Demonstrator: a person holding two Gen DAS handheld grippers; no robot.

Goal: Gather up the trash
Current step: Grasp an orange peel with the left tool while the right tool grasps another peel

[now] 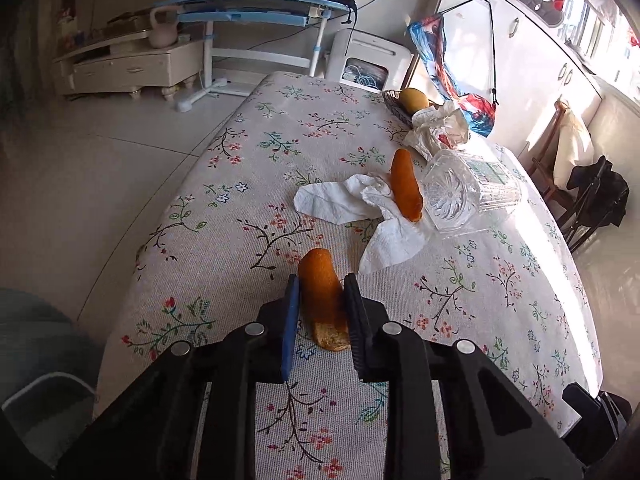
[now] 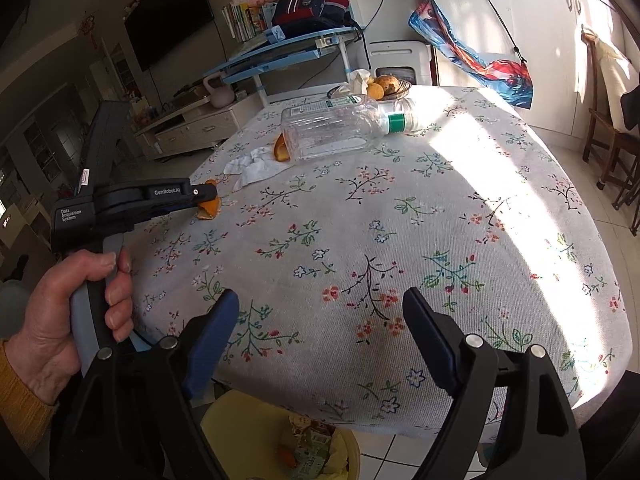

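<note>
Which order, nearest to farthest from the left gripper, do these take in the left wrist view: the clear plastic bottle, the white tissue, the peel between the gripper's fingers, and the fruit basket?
1. Orange peel, between the left gripper's fingers.
2. White tissue, ahead, slightly right.
3. Clear plastic bottle, on its side, right of the tissue.
4. Fruit basket, at the table's far edge.

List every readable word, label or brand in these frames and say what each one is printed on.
"GenRobot.AI": on the arm of the left gripper, right wrist view.
"Data Acquisition System": on the black body of that same gripper.
Green and white label on the plastic bottle: too blurred to read.
Book spines on the blue desk: too small to read.
Packaging in the yellow bin: unreadable.
</note>
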